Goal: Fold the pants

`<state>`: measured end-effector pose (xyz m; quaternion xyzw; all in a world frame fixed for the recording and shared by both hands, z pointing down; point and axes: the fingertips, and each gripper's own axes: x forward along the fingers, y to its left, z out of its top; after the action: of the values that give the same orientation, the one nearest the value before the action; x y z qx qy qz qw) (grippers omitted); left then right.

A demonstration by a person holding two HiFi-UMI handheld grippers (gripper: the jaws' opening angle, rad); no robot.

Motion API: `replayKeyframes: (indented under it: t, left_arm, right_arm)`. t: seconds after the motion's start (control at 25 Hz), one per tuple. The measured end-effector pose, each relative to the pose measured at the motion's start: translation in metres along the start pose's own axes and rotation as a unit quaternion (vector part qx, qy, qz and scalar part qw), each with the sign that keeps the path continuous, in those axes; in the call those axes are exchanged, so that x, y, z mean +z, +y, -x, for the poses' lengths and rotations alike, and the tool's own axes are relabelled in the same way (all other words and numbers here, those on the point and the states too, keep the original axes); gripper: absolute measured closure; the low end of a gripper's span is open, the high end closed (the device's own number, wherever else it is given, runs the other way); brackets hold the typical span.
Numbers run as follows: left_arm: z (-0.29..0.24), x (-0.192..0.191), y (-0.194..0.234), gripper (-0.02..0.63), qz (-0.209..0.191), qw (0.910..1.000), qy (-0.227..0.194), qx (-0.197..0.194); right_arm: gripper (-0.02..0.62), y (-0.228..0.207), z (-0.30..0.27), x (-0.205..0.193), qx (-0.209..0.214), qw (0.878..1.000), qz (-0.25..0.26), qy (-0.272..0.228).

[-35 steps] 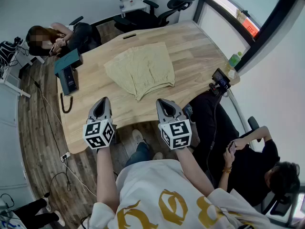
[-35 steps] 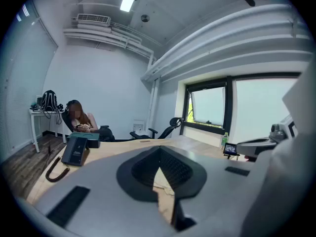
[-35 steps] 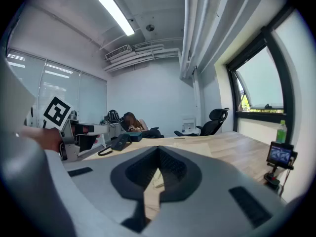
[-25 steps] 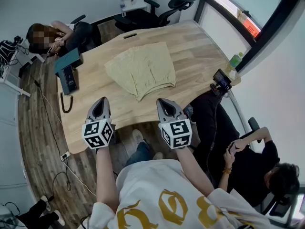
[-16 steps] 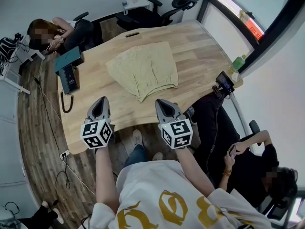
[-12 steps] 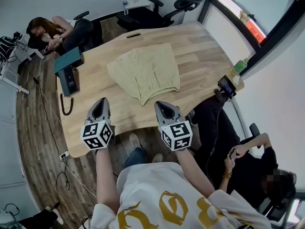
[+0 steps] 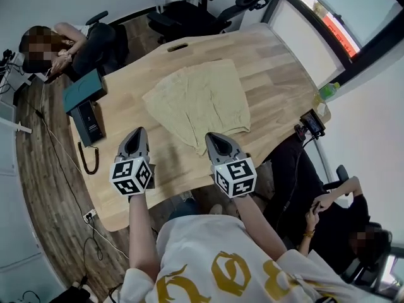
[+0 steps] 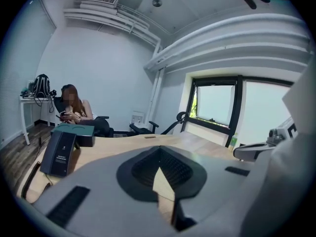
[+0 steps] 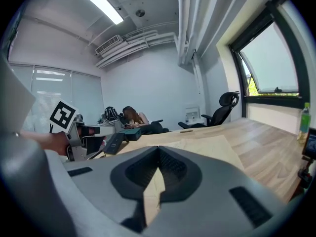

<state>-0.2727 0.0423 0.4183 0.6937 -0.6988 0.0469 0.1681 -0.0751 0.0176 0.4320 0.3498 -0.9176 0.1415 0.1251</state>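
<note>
Both grippers, left gripper and right gripper, are advancing past the worktop's near edge, jaws pressed together and empty, nearing the tan pants lying flat mid-worktop.
</note>
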Motion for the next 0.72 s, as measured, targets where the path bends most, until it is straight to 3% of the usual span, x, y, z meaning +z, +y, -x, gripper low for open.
replayKeyframes:
  t: [0.44,0.72]
  left_arm:
    - [-0.052,0.001,0.031,0.598,0.024,0.9988,0.013,-0.041]
    - [-0.068,0.000,0.033,0.598,0.019,0.9982,0.025,-0.051]
  right_arm:
    - [0.590,-0.004,-0.043,-0.006,-0.028,0.999,-0.007,0.022]
    - [0.589,-0.006,-0.046,-0.010,-0.021,0.999,-0.028,0.017]
